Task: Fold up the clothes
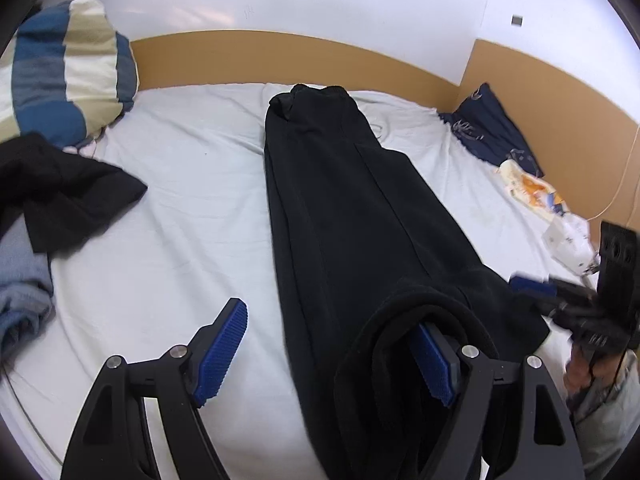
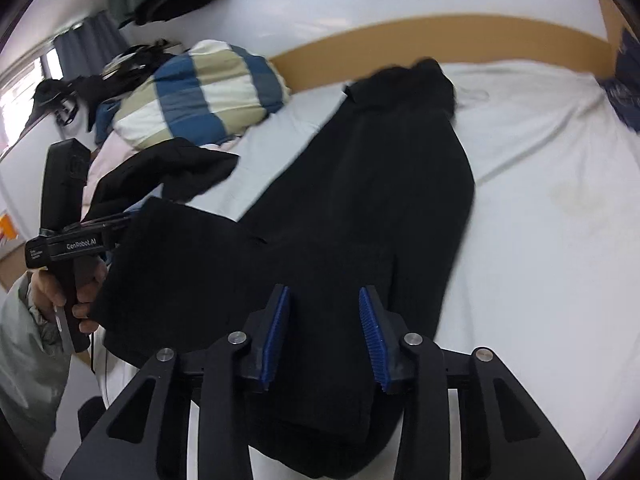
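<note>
left claw (image 1: 332, 350) open; striped pillow (image 1: 66, 68) beside black trousers (image 1: 340, 200).

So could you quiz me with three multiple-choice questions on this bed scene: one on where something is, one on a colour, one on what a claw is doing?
1. Where does the striped pillow lie?
A. At the far left of the bed
B. On the trousers
C. On the floor

2. What colour are the long trousers spread on the sheet?
A. Red
B. Black
C. Yellow

3. How is the left claw?
A. Shut on nothing
B. Out of sight
C. Open, with cloth over one finger

Answers:
1 A: the striped pillow sits against the headboard on the left.
2 B: the trousers are black on the white sheet.
3 C: the left claw is spread wide, with the hem draped over its right finger.
</note>
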The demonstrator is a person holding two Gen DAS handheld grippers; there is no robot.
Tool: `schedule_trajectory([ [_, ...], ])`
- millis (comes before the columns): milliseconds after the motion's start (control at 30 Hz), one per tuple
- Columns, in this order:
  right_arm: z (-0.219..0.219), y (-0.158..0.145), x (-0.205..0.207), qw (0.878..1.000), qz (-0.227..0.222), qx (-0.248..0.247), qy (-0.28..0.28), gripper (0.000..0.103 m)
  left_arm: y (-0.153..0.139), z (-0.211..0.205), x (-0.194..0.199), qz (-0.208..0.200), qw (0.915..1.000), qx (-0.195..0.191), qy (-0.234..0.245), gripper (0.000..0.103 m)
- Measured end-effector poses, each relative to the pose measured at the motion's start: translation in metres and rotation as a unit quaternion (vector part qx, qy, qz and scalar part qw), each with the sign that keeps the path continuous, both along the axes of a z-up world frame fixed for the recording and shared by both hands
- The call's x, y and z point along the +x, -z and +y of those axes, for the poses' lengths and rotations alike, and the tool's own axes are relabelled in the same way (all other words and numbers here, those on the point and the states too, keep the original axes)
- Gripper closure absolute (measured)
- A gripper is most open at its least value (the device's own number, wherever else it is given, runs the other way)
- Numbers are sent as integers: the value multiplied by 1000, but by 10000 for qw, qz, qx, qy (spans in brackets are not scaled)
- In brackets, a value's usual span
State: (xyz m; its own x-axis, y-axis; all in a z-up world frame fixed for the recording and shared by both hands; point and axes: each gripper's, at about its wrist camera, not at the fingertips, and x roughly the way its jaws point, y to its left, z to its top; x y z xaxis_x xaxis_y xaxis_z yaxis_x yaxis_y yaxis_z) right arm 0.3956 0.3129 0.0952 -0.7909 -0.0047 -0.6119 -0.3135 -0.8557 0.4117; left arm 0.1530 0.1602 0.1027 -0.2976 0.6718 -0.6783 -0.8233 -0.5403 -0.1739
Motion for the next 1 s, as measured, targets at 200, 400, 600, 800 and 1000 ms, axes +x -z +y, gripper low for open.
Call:
schedule_trajectory([
  [200,28,20,23,9874,649,-1427,-221,56,10,27,-13,-78,9998,204,10,23],
  [400,34,26,-35,9834,337,-1683,-589,66,13,-1,-8,-24,9996,101,-270,23],
  [600,11,4,10,9912,608,-1172,-43,91,16,-10,-1,13,9987,127,-497,23],
  [800,-39,-7,43,9958,569,-491,529,90,22,33,15,561,9982,119,-174,14],
  [1000,-25,16,16,9962,134,-730,466,83,46,25,-8,9,9998,171,-85,14],
])
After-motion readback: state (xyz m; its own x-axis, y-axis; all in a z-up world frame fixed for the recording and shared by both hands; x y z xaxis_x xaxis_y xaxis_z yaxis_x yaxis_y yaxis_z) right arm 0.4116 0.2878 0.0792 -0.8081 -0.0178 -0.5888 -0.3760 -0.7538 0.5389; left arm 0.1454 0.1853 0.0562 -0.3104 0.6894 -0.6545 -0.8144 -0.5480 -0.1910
